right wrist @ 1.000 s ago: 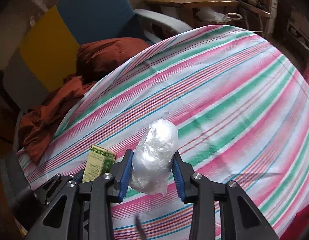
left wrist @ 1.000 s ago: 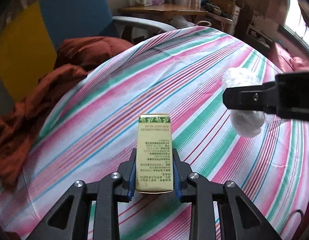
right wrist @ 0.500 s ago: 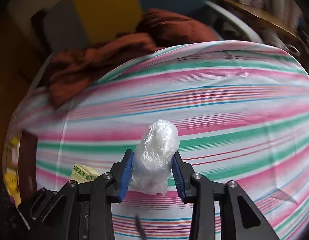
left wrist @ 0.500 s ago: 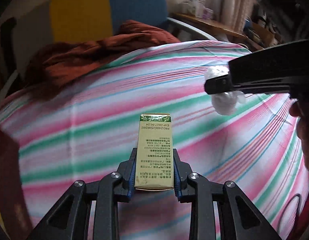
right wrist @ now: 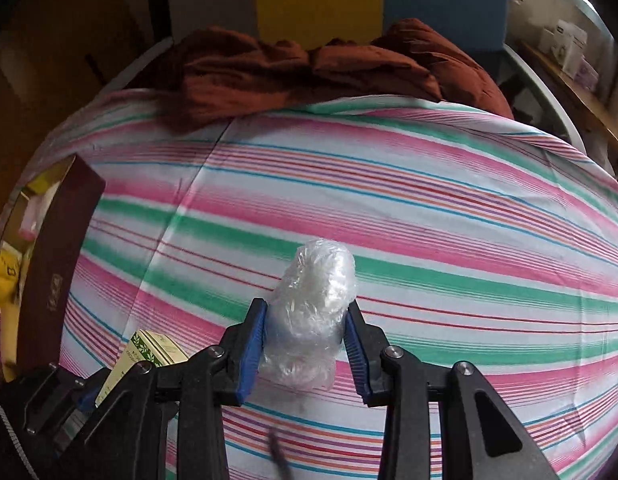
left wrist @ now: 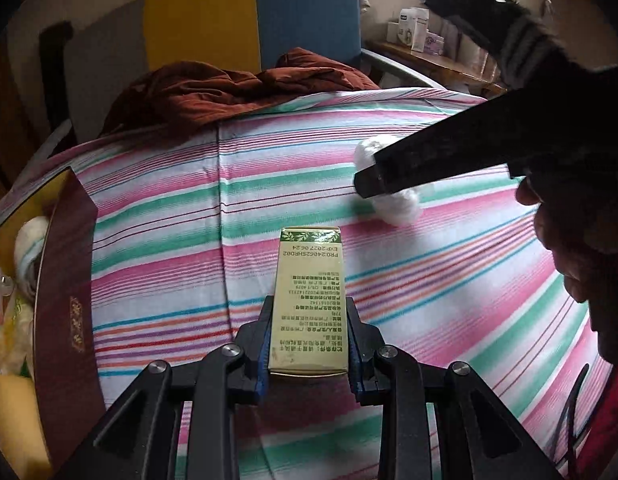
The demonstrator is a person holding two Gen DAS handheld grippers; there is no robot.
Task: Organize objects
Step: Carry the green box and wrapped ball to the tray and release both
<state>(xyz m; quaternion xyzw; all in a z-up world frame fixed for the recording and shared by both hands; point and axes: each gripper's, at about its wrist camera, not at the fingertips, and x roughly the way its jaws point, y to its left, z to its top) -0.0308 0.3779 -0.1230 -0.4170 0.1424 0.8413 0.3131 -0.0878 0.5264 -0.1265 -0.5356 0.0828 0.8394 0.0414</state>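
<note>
My left gripper (left wrist: 309, 312) is shut on a tall yellow-green printed carton (left wrist: 309, 292), held above the striped cloth (left wrist: 189, 240). My right gripper (right wrist: 307, 312) is shut on a white lump wrapped in clear plastic (right wrist: 309, 312). In the left wrist view the right gripper (left wrist: 373, 184) crosses from the upper right with the wrapped lump (left wrist: 401, 208) showing past its finger. In the right wrist view the carton (right wrist: 149, 350) peeks out at the lower left, in the left gripper.
A dark red open box (left wrist: 65, 280) holding several small items stands at the left edge of the cloth. Rust-brown bedding (right wrist: 309, 68) lies at the far edge, before a yellow and blue chair back (left wrist: 249, 12). A hand (left wrist: 581, 248) fills the right side.
Both grippers have swung left across the striped cloth with their loads still held. The dark red box has come into view at the left edge, and the right gripper looms closer in the left wrist view.
</note>
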